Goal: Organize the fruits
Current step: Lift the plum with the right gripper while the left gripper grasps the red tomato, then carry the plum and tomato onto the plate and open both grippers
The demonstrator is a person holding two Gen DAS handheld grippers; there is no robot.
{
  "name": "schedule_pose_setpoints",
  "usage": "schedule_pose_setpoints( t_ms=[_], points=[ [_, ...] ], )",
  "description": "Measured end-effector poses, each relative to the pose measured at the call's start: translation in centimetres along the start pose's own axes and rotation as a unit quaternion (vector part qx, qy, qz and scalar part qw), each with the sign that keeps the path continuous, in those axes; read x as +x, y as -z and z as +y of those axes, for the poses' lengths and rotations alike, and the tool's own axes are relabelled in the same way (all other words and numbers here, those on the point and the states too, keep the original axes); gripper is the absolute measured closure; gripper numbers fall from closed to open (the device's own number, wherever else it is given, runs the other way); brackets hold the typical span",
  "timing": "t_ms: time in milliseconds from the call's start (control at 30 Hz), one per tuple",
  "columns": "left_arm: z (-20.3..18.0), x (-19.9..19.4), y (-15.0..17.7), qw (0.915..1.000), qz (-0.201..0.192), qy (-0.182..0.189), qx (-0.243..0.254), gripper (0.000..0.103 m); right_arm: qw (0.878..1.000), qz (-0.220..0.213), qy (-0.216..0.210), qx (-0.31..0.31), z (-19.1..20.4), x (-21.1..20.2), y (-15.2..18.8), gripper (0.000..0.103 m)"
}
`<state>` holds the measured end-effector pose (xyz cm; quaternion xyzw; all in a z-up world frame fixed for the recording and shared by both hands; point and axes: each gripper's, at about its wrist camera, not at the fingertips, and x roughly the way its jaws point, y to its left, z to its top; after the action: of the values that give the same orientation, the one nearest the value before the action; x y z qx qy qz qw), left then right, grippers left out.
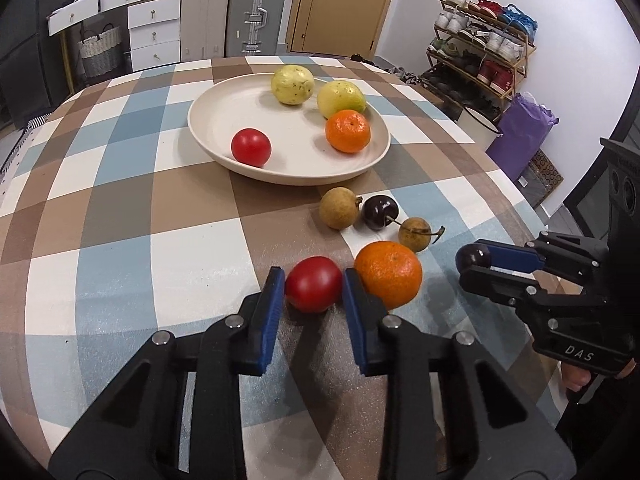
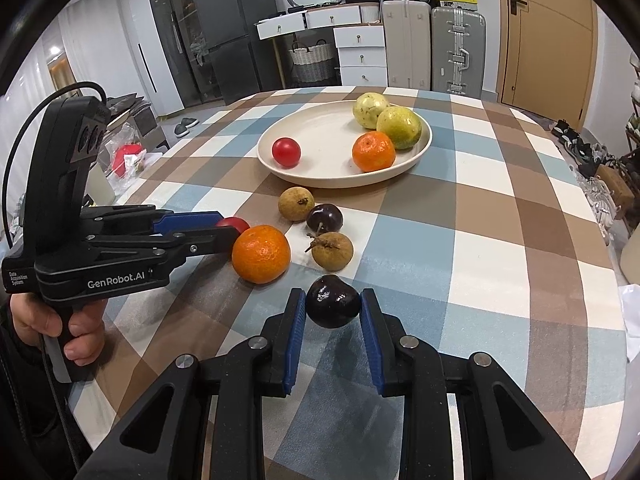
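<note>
My left gripper [image 1: 313, 276] is shut on a small red tomato [image 1: 313, 284] low over the checked tablecloth, with an orange [image 1: 388, 274] touching its right finger. My right gripper [image 2: 333, 300] is shut on a dark cherry [image 2: 333, 301]; it also shows at the right of the left wrist view. Beyond them lie two brown longans [image 2: 296, 204] [image 2: 332, 251] and another dark cherry [image 2: 325, 218]. The cream plate [image 1: 208, 128] further back holds a red tomato [image 1: 251, 147], an orange [image 1: 347, 131] and two yellow-green fruits [image 1: 292, 84].
A person's hand [image 2: 82, 328] grips the left gripper's handle at the table's left edge. The round table drops off on all sides. Behind it stand drawers [image 2: 360, 56], suitcases [image 2: 458, 48] and a shoe rack [image 1: 480, 48].
</note>
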<state>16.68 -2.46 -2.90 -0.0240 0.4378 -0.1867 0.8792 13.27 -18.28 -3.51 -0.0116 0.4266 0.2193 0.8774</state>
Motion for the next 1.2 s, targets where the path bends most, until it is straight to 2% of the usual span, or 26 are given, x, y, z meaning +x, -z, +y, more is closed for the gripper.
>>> schedule_pose_setpoints(
  t_ms=[267, 533, 833, 1200],
  points=[
    [1.1, -1.3, 0.6, 0.9995, -0.013, -0.027, -0.01, 0.076, 1.0, -0.005, -0.001, -0.003, 0.1, 0.1, -0.2, 0.075],
    [1.6, -2.7, 0.2, 0.9986, -0.034, -0.037, -0.015, 0.076, 1.0, -0.016, 0.0, -0.006, 0.4, -0.1, -0.9, 0.075],
    [1.2, -3.6, -1.6, 0.9971, -0.062, -0.043, -0.011, 0.076, 0.999, -0.041, 0.006, -0.003, 0.0, -0.2, -3.2, 0.075],
    [1.1, -3.0, -4.6, 0.9955, -0.078, -0.054, -0.004, 0.076, 0.998, -0.063, -0.003, 0.01, -0.7, 0.6, -6.4, 0.075]
  ],
)
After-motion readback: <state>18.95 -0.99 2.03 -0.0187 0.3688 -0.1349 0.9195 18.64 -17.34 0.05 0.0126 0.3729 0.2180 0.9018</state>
